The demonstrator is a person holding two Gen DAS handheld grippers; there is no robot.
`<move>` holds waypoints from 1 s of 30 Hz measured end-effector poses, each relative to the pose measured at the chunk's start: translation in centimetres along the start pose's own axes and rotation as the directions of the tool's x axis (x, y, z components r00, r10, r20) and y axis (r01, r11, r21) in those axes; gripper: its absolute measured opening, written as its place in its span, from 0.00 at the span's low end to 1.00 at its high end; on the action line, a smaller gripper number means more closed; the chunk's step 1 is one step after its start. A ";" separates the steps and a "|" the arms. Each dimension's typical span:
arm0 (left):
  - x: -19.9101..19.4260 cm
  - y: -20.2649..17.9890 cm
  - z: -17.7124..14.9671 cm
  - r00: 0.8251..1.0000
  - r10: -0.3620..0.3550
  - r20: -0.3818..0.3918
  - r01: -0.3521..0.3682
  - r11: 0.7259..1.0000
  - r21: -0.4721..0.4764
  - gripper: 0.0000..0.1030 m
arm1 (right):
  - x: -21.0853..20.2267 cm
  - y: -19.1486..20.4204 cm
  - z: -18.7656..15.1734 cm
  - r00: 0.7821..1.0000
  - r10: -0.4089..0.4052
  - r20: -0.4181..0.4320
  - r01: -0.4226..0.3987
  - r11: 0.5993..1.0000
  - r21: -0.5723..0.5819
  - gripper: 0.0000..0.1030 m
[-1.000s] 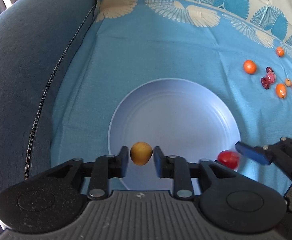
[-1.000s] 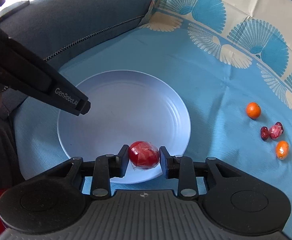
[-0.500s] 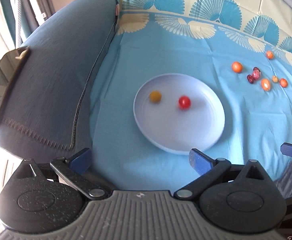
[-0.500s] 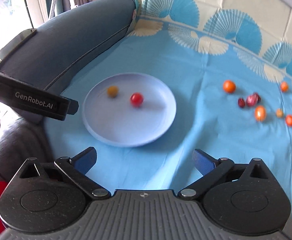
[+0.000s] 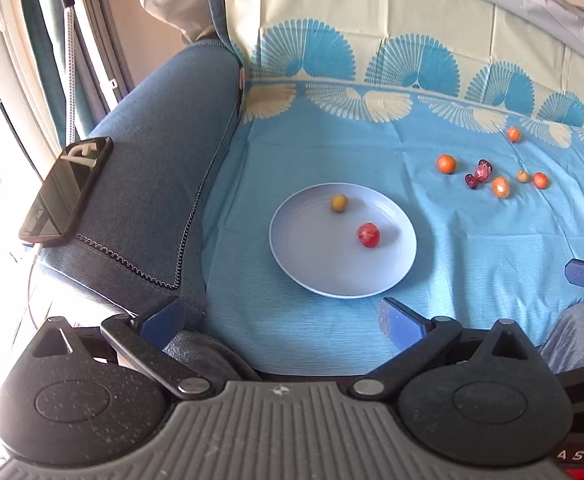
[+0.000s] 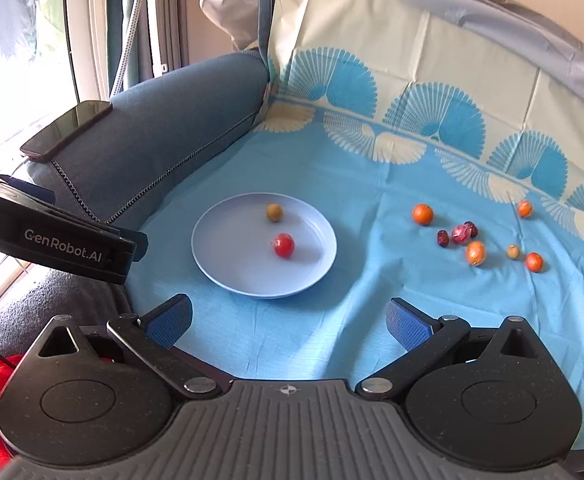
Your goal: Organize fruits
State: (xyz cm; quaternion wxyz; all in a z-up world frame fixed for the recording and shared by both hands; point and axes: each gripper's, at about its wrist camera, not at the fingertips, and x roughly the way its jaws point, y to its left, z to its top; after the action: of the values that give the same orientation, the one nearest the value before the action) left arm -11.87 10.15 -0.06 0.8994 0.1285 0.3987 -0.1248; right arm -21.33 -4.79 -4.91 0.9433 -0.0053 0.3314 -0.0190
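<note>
While you hold both the left hand-held gripper (image 5: 280, 316) and right hand-held gripper (image 6: 288, 320) spread apart and empty near the plate (image 6: 228, 268), a red fruit (image 6: 283, 245) and yellowish fruit (image 6: 274, 212) lie on it; loose fruits (image 6: 475, 252) sit beyond its right.

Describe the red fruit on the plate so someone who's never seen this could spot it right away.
Find the round pale-blue plate on the blue patterned cloth. Two fruits lie on it, apart. The red fruit sits near the middle, bigger and glossier than the small yellow-brown fruit near the far rim.
</note>
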 end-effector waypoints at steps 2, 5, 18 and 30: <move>-0.4 -0.2 0.0 1.000 0.007 0.003 -0.007 1.000 0.007 1.00 | -0.3 -0.2 -0.1 1.000 -0.002 0.010 0.002 1.000 0.009 0.99; -1.1 0.0 0.0 1.000 0.014 0.017 -0.014 1.000 -0.001 1.00 | -0.9 -0.2 -0.4 1.000 -0.003 0.025 0.002 1.000 0.022 0.99; -1.4 -0.2 -0.3 1.000 0.016 0.025 -0.016 1.000 0.011 1.00 | -1.4 -0.2 -0.4 0.999 -0.011 0.036 0.010 1.000 0.030 0.99; -0.7 -0.2 -0.5 1.000 0.010 0.014 -0.010 1.000 0.015 1.00 | -0.8 -0.2 -0.4 1.000 -0.010 0.017 0.010 0.999 0.032 0.99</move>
State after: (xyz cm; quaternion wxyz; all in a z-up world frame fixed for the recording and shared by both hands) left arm -12.70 10.19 0.13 0.9018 0.1365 0.3906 -0.1242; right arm -22.26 -4.96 -4.75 0.9460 0.0078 0.3229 -0.0289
